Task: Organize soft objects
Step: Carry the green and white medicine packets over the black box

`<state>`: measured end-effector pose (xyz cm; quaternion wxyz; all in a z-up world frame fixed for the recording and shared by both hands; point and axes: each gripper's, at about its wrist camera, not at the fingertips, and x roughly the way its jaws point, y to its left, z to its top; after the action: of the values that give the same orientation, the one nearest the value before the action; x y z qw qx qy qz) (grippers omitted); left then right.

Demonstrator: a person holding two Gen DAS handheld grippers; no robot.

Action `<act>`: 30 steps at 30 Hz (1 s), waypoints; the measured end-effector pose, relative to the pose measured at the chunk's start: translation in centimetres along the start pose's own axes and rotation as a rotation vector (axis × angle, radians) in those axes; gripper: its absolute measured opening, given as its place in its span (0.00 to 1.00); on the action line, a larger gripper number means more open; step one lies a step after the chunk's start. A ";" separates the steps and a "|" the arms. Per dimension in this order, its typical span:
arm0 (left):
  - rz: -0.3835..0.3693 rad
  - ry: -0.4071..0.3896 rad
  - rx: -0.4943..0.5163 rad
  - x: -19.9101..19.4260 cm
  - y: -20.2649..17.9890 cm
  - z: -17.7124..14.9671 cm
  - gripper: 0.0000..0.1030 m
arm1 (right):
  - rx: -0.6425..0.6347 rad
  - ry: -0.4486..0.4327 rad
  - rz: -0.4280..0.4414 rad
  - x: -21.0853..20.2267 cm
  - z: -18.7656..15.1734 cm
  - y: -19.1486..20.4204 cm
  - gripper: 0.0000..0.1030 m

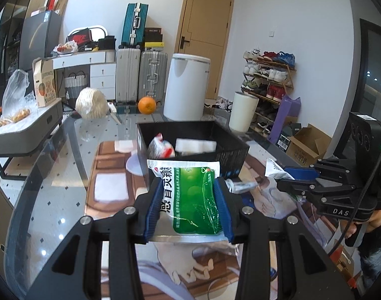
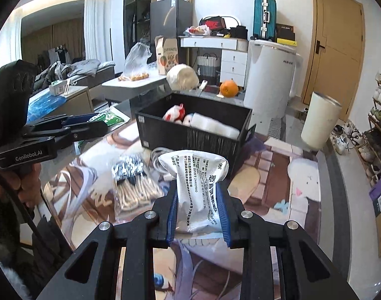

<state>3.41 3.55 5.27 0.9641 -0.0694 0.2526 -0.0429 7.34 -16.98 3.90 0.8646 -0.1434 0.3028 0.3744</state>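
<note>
Green sachet (image 1: 194,200) sits pinched in my left claw (image 1: 189,208), white sachet (image 2: 199,192) squeezed in my right claw (image 2: 200,215). Black bin (image 1: 236,150) waits at 12 o'clock on the worktop (image 1: 65,175), so I'd clear its near wall, then release gently.

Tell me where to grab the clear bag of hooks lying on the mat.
Grip the clear bag of hooks across its crumpled upper end, coming down from above. It lies flat on the mat, so only that bunched plastic probably gives the fingers something raised to pinch.
</note>
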 end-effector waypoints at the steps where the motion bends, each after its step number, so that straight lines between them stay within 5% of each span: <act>1: 0.001 -0.002 0.005 0.1 -0.1 0.3 0.39 | 0.002 -0.003 0.002 0.0 0.2 0.0 0.27; 30: 0.032 -0.006 0.053 4.4 -0.3 4.5 0.39 | 0.059 -0.067 0.002 2.7 4.9 -2.0 0.27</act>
<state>9.44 3.19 7.05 0.9670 -0.0397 0.2495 -0.0340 12.29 -14.55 6.02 0.8777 -0.1049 0.2848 0.3709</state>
